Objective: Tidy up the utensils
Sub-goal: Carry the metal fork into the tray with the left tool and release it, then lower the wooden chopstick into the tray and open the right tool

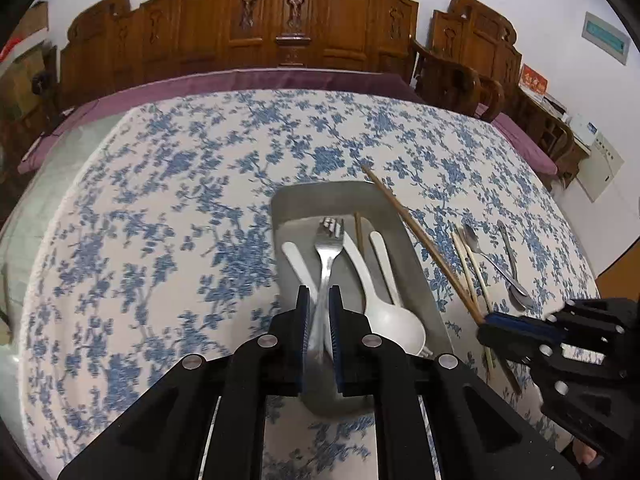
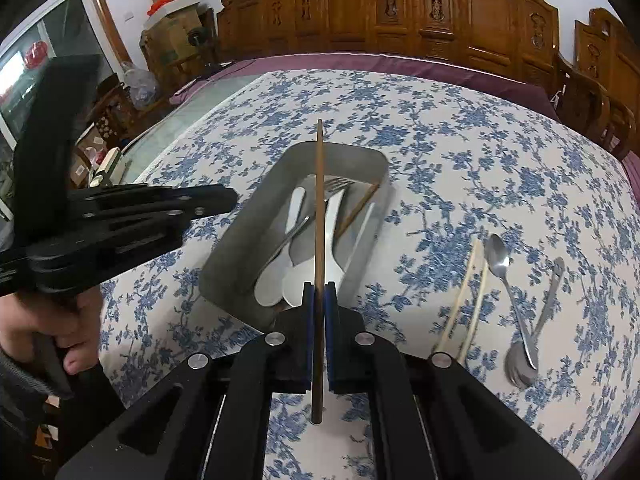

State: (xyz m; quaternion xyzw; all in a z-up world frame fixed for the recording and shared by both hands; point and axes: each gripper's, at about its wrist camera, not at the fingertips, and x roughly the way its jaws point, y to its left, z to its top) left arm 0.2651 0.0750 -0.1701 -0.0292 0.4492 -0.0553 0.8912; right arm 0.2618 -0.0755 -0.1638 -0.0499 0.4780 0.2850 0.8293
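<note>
A grey tray (image 1: 416, 252) (image 2: 228, 256) on the flowered tablecloth holds white plastic spoons (image 1: 384, 312) (image 2: 298, 284), a metal fork (image 1: 330, 248) (image 2: 336, 186) and a brown chopstick (image 1: 359, 230) (image 2: 360, 206). My left gripper (image 1: 319, 312) is over the tray with its jaws narrowly apart around the fork's handle; I cannot tell if they grip it. My right gripper (image 2: 319, 300) (image 1: 516, 326) is shut on a second brown chopstick (image 2: 319, 216) (image 1: 416, 232), held above the tray's near right edge.
Right of the tray lie two pale chopsticks (image 2: 466, 296) (image 1: 470, 264) and two metal spoons (image 2: 508, 280) (image 1: 494, 260). Carved wooden chairs (image 1: 280, 20) stand behind the table. Boxes (image 2: 172, 12) are stacked at the far left.
</note>
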